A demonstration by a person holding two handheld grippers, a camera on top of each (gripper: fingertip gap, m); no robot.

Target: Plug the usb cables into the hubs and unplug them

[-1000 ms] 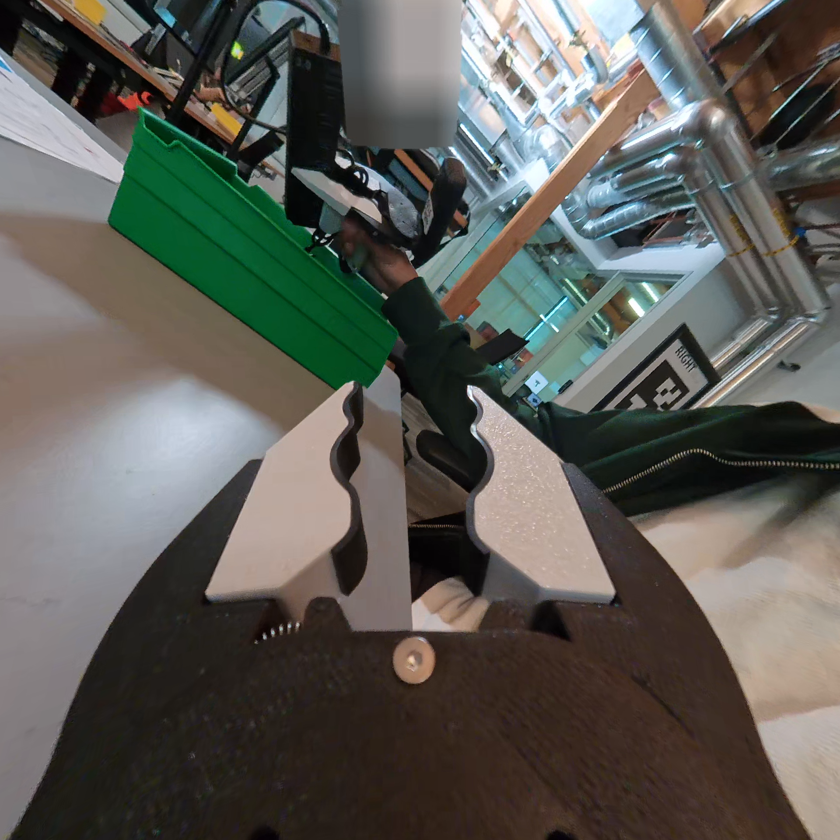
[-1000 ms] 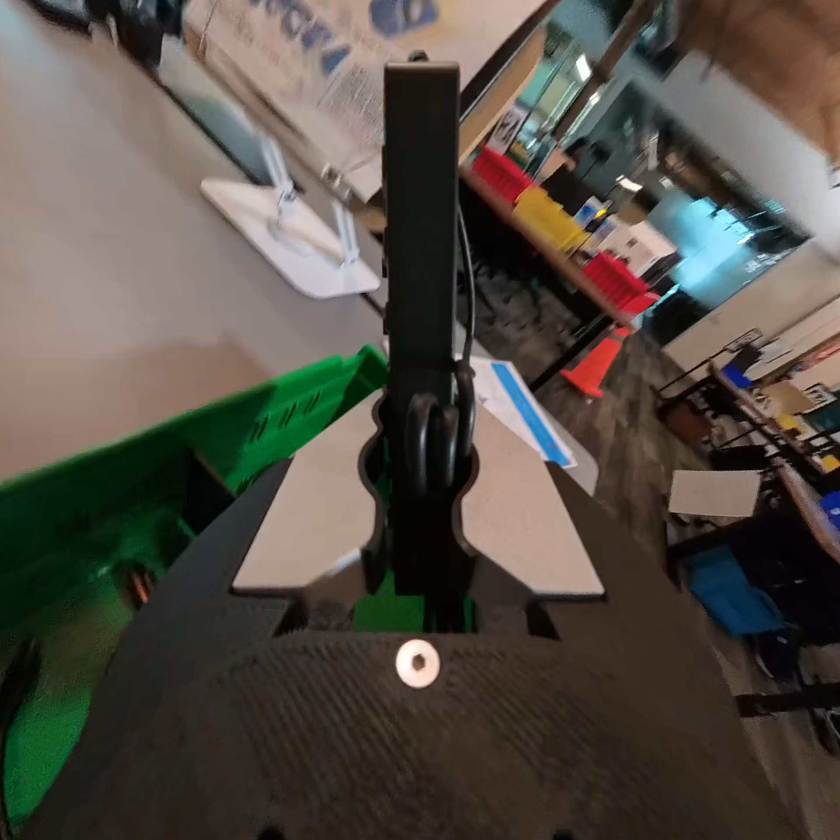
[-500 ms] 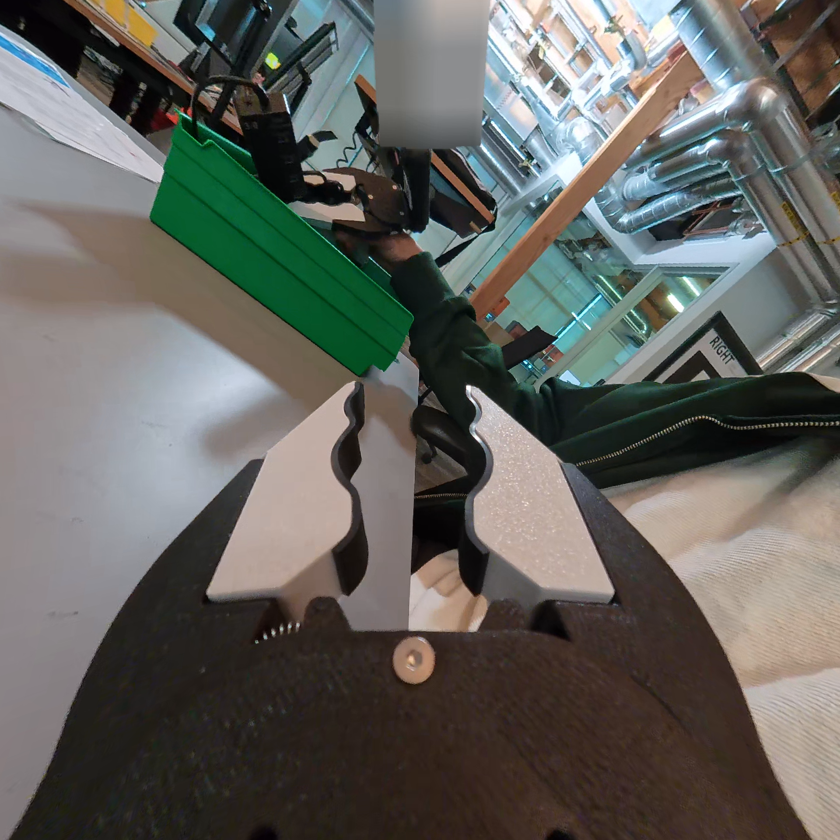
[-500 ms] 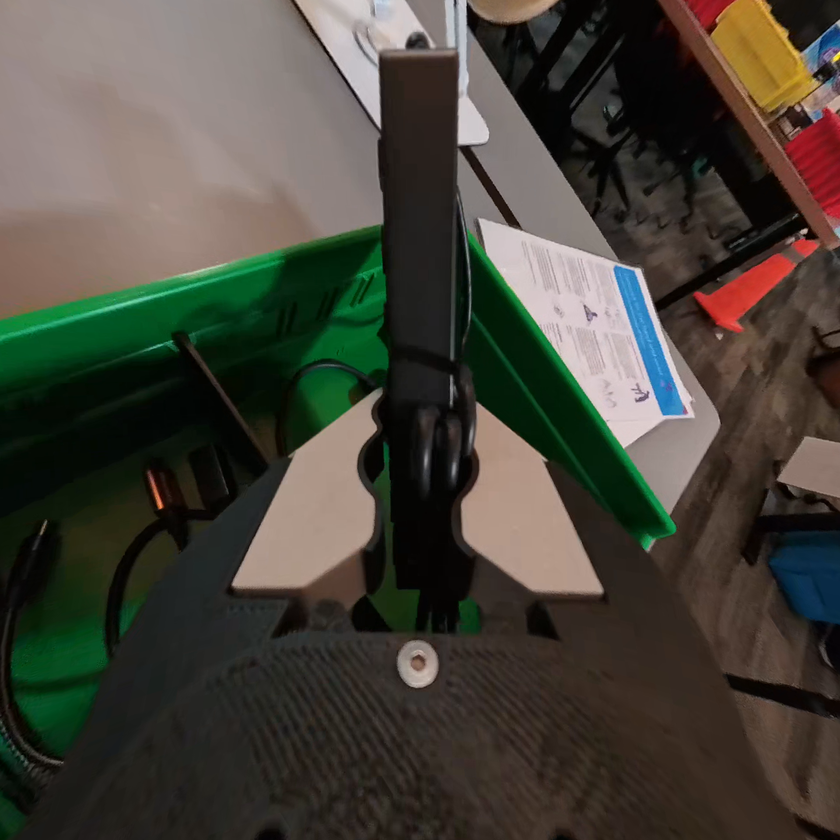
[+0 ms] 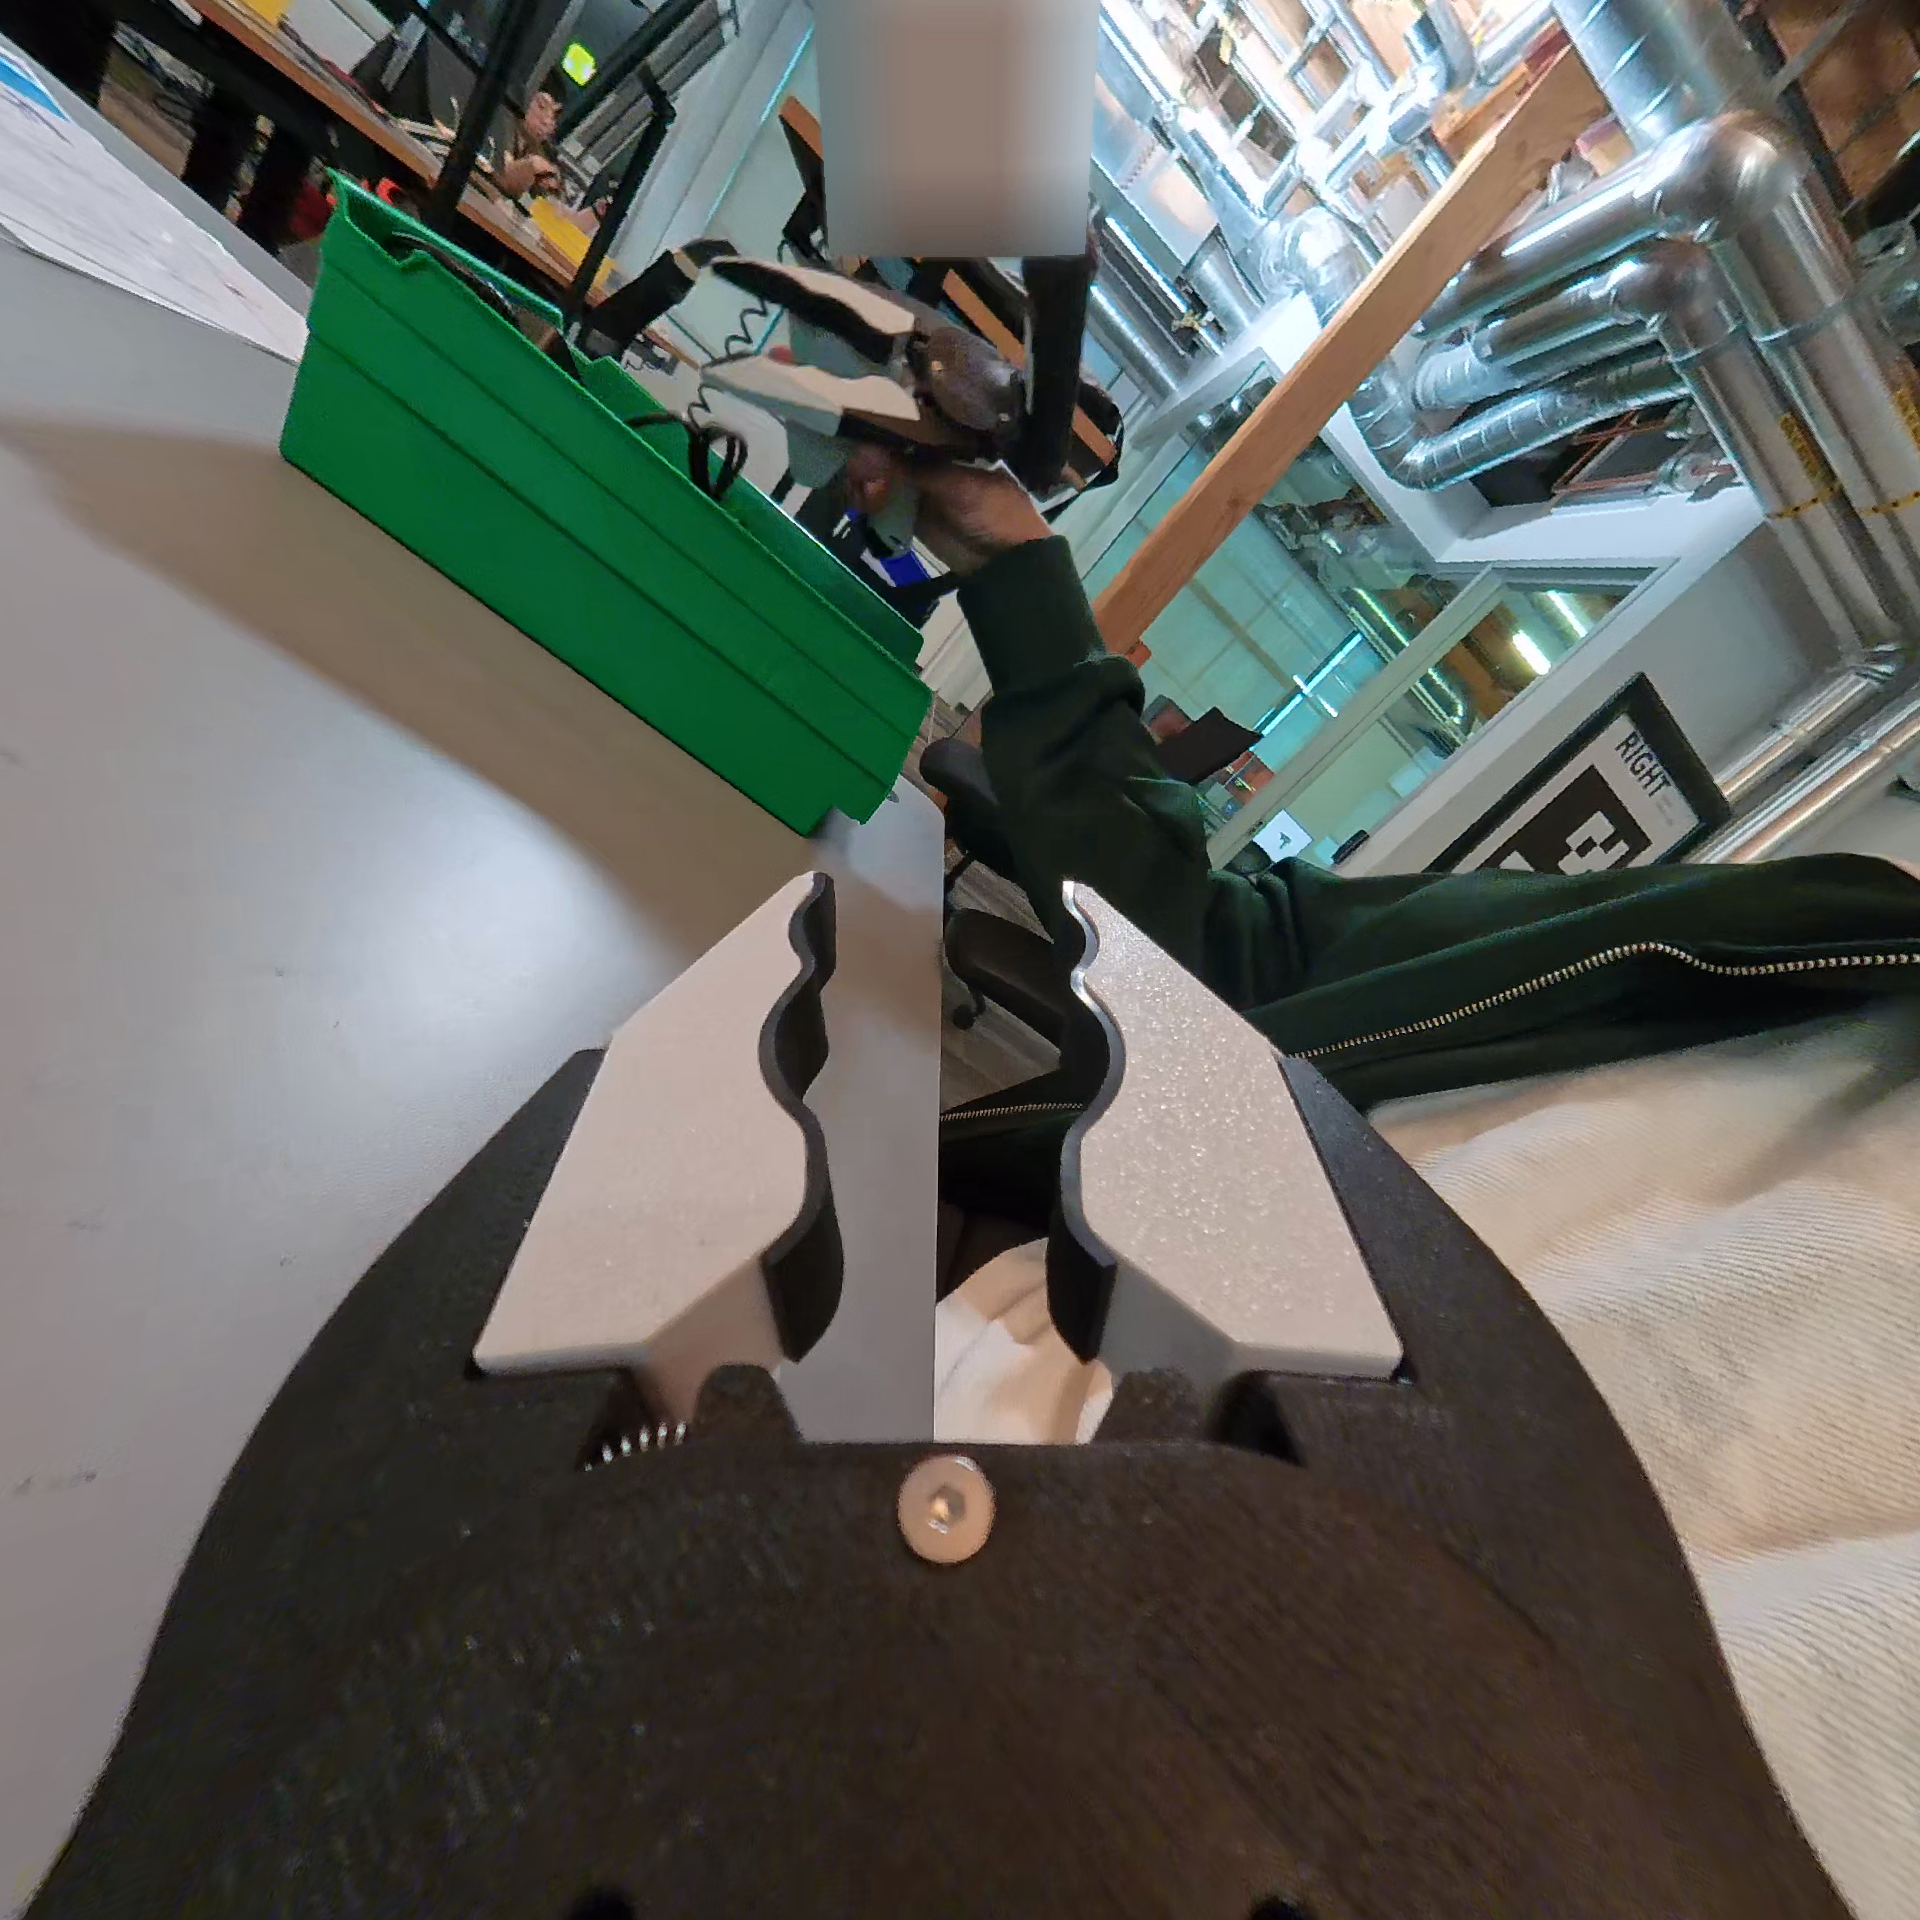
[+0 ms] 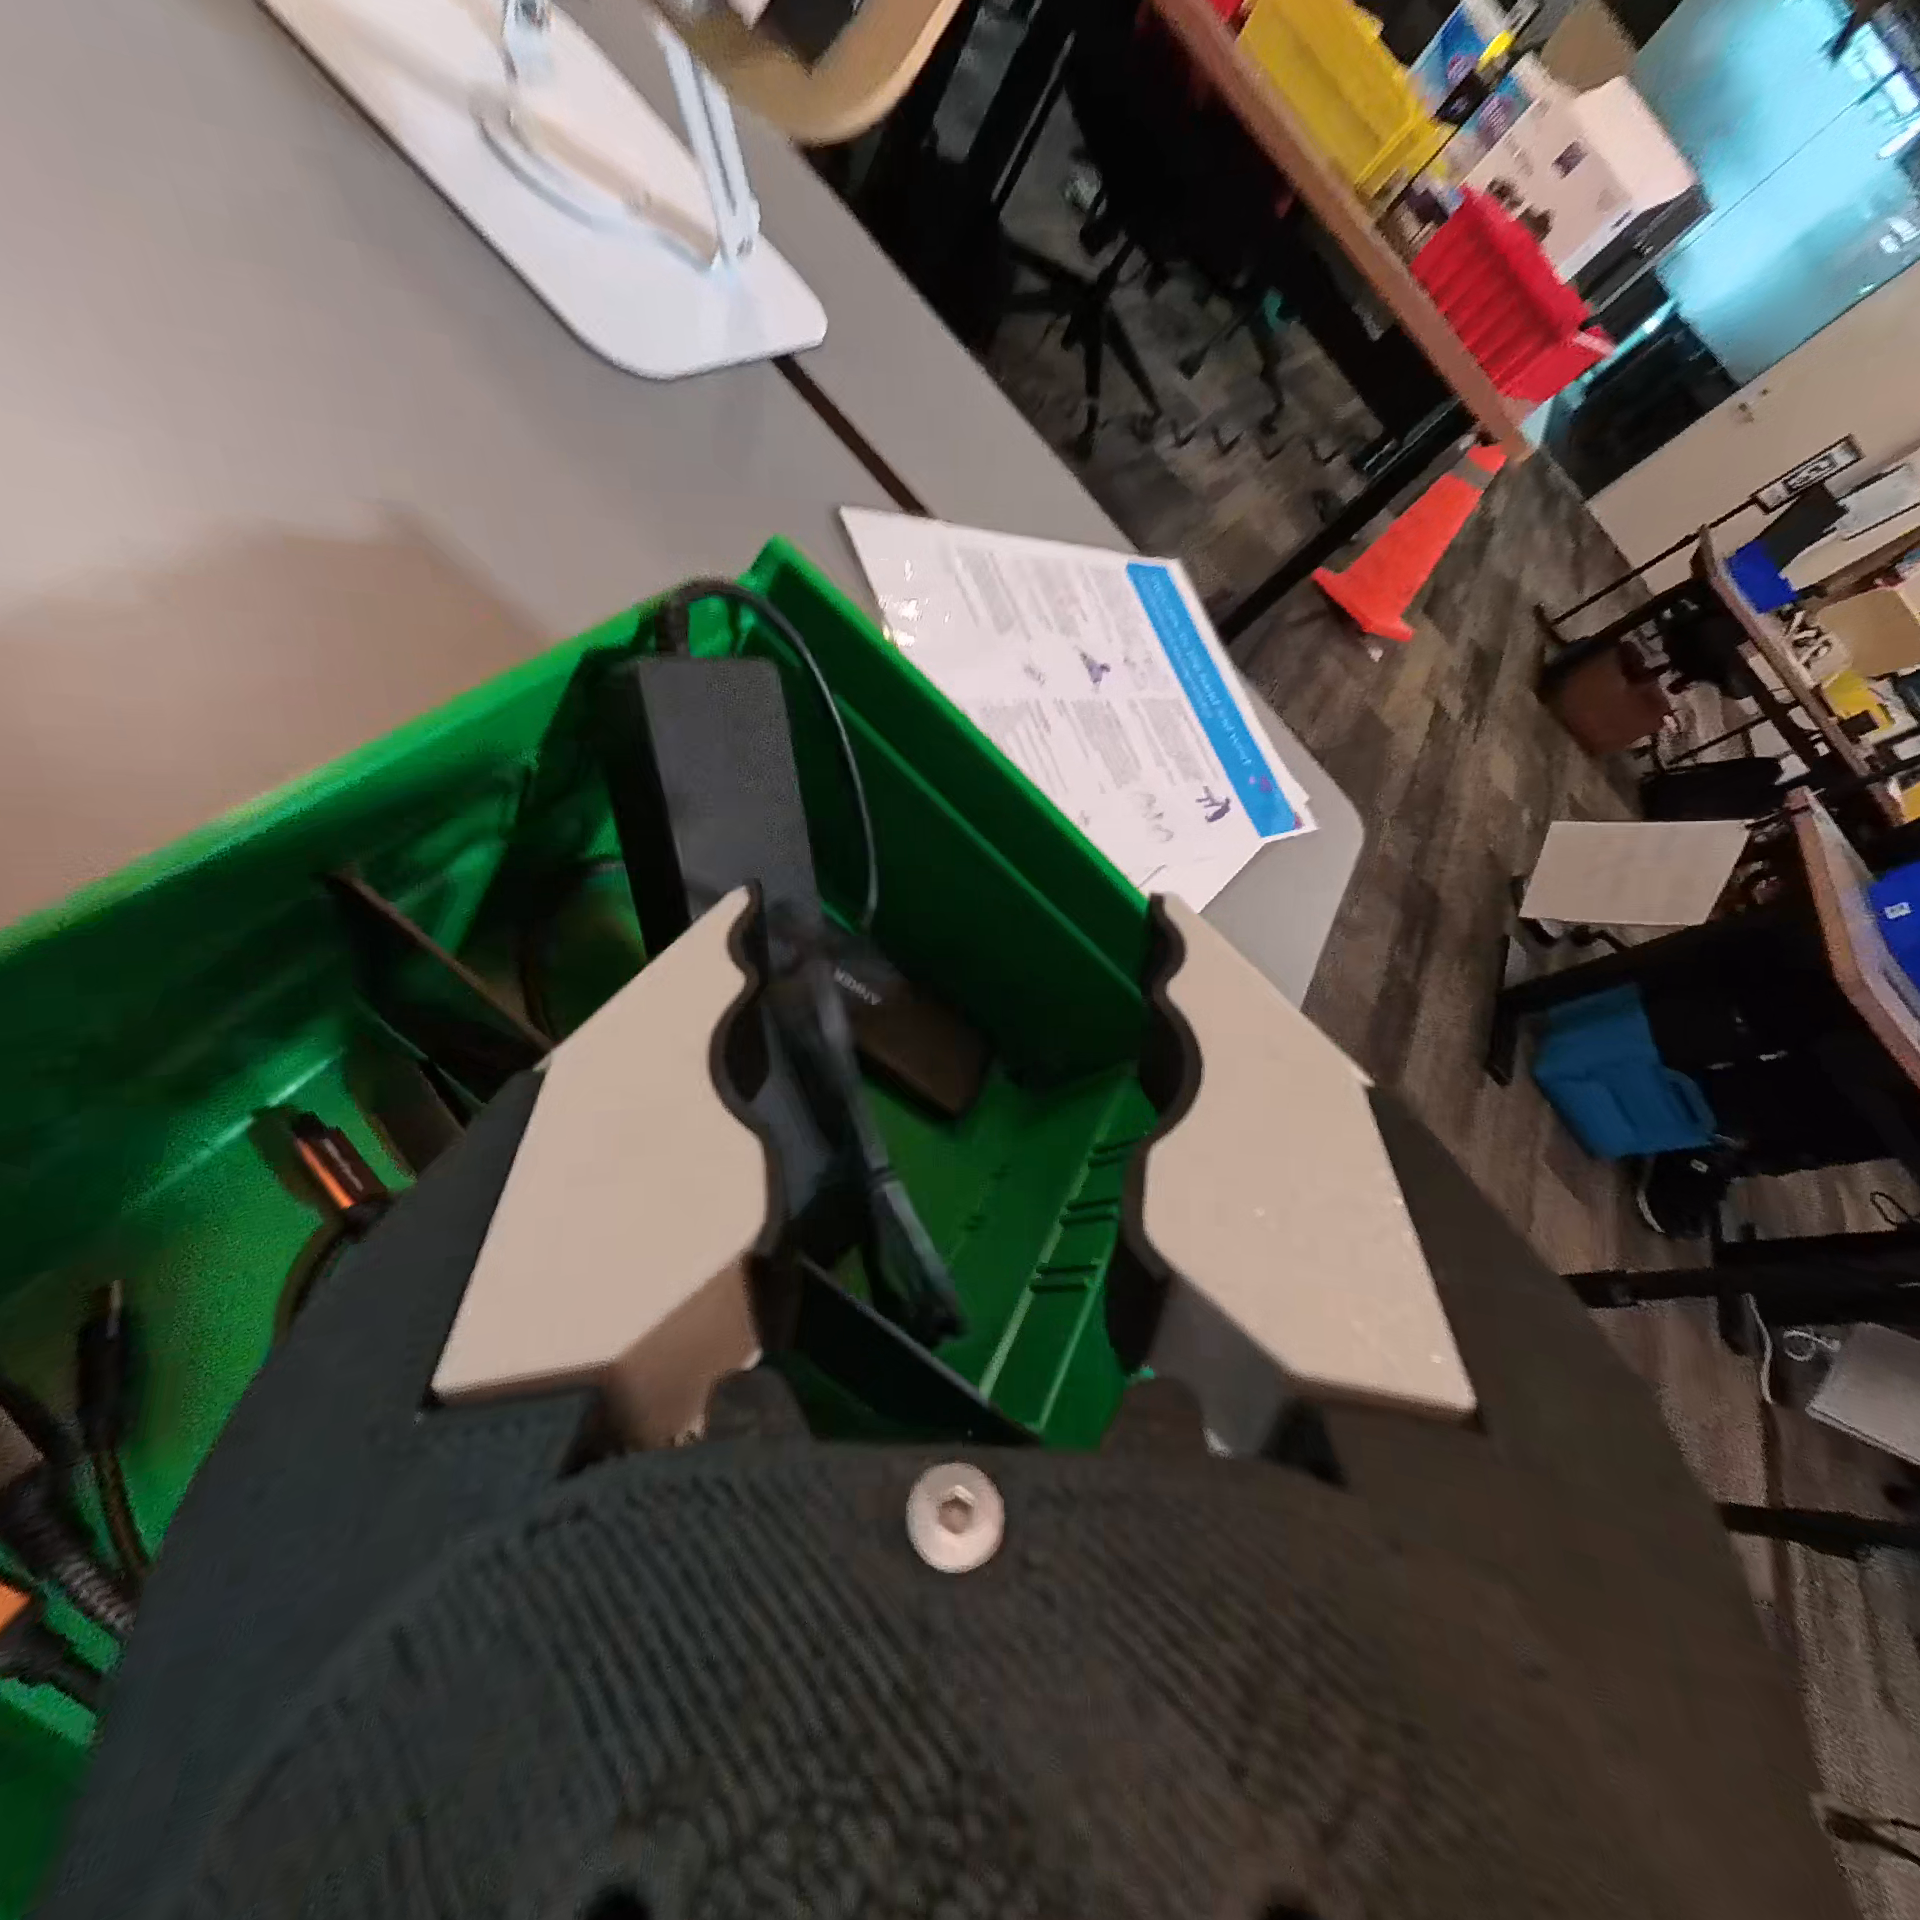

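Note:
My right gripper (image 6: 953, 914) is open and empty above the green bin (image 6: 987, 904). A long black USB hub (image 6: 717, 769) lies in the bin's far compartment, free of the jaws, with its bundled black cable (image 6: 862, 1132) trailing toward me. A second dark hub (image 6: 920, 1034) lies beside it. A black and orange USB plug (image 6: 332, 1158) and loose cables (image 6: 94, 1455) lie in the compartments to the left. My left gripper (image 5: 945, 904) is open and empty at the table's near edge, well short of the bin (image 5: 582, 551). The right gripper (image 5: 821, 343) shows above that bin.
A printed paper sheet (image 6: 1101, 696) lies on the grey table (image 6: 260, 436) beyond the bin. A white stand base (image 6: 582, 187) sits farther back. The person's green sleeve (image 5: 1091, 748) reaches over the bin's near end. An orange cone (image 6: 1403, 561) stands on the floor.
My right gripper has tilted down over the bin, opened and let go of the black hub, which now lies in the bin. My left gripper stays open and empty.

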